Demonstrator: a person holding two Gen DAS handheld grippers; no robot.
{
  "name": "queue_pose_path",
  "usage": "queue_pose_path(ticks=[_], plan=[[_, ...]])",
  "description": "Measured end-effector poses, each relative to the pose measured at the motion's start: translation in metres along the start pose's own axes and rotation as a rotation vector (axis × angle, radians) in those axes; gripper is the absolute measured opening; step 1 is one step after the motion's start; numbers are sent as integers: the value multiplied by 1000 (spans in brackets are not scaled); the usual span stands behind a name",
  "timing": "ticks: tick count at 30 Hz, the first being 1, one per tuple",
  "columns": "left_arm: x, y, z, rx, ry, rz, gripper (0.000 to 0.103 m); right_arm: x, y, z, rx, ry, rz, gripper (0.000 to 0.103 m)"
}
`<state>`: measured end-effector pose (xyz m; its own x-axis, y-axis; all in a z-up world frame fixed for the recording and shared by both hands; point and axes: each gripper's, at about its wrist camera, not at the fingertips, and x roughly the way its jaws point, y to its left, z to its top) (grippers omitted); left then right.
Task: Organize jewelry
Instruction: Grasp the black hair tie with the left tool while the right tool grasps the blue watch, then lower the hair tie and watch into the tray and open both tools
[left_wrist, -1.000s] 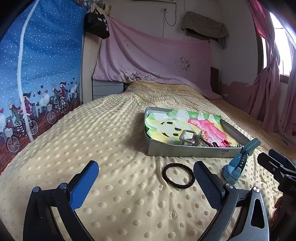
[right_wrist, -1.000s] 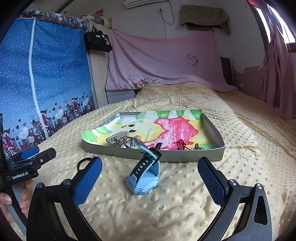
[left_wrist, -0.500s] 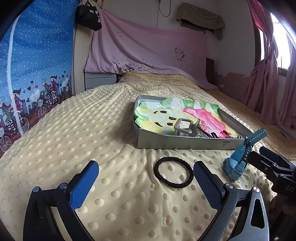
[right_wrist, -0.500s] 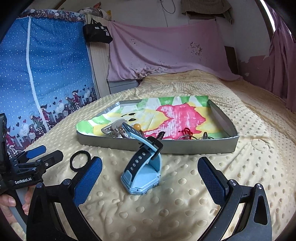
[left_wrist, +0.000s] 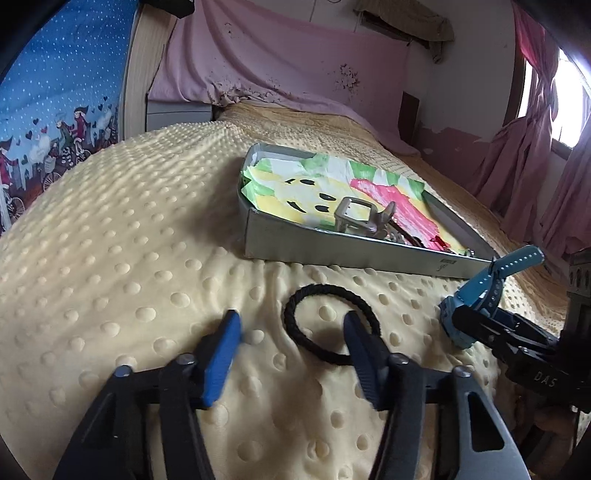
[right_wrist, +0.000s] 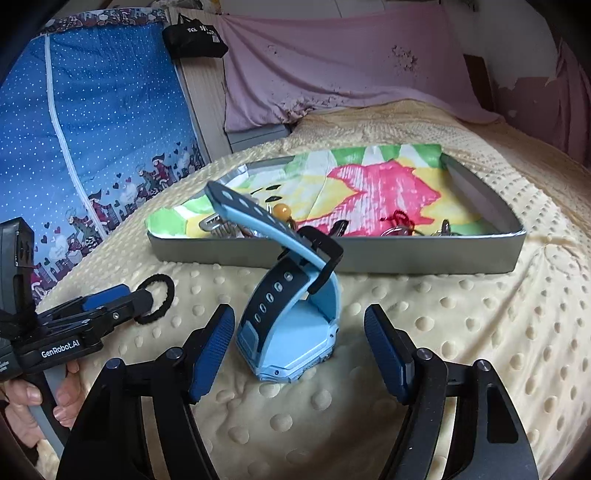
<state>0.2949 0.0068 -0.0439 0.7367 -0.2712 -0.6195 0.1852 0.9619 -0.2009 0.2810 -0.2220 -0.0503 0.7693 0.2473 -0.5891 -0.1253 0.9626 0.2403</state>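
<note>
- Jewelry: mostly gathered in the metal tray lined with painted paper, on the dotted yellow blanket; buckle-like piece, red-corded charm and small metal bits visible inside.
- Two strays outside the tray, just in front of its near wall: black hair tie lying flat, blue watch standing on its case with the strap looped up over the tray's rim.
- Step in hand, by judgement: twin pickup, one stray per gripper.
- Left gripper: jaws just been closing, half spread, straddling the near left arc of the hair tie; right finger tip set inside the ring, left finger out on the blanket; pads not yet pressing the band.
- Right gripper: jaws just been closing too, wider spread, watch case between them; left pad close beside the case, right pad clear of it; no pinch yet.
- Next move, likely: finish closing on band and case, lift both clear of the soft blanket, carry over the tray's wall, release inside.
- Caution: thin band easily missed against the plush surface; upright watch liable to tip if one pad lands first.
</note>
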Motion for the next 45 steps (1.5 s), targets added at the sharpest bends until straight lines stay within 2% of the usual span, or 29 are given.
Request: queue_pose_path(ticks=[3, 7, 10, 11, 18, 24, 27, 31, 36, 41, 45], plan=[[-2, -2, -3, 2, 9, -22, 28, 3, 0, -2, -2, 8, 8, 68], [-4, -4, -4, 6, 9, -39, 14, 10, 6, -6, -28, 42, 8, 68], [-5, -4, -3, -1, 7, -41, 8, 11, 8, -7, -35, 53, -5, 54], [-6, -3, -3, -2, 5, -45, 7, 10, 7, -8, -34, 51, -3, 54], [-19, -14, 4, 26, -30, -51, 6, -3, 12, -11, -60, -2, -16, 54], [-28, -21, 16, 9, -67, -55, 6, -26, 17, -9, -83, -90, -27, 54], [-29, -23, 25, 4, -85, -40, 6, -31, 18, -5, -83, -100, -23, 54], [-31, -25, 49, -14, -136, -29, 6, -38, 13, 9, -61, -105, -5, 54], [-19, -28, 80, -32, -189, 6, 6, -39, 8, 44, -76, -142, -11, 54], [8, -22, 85, -39, -152, 62, 6, -19, -2, 73, -43, -109, -13, 54], [28, -10, 82, -66, -102, 60, 6, 6, -3, 81, -27, -58, -24, 54]])
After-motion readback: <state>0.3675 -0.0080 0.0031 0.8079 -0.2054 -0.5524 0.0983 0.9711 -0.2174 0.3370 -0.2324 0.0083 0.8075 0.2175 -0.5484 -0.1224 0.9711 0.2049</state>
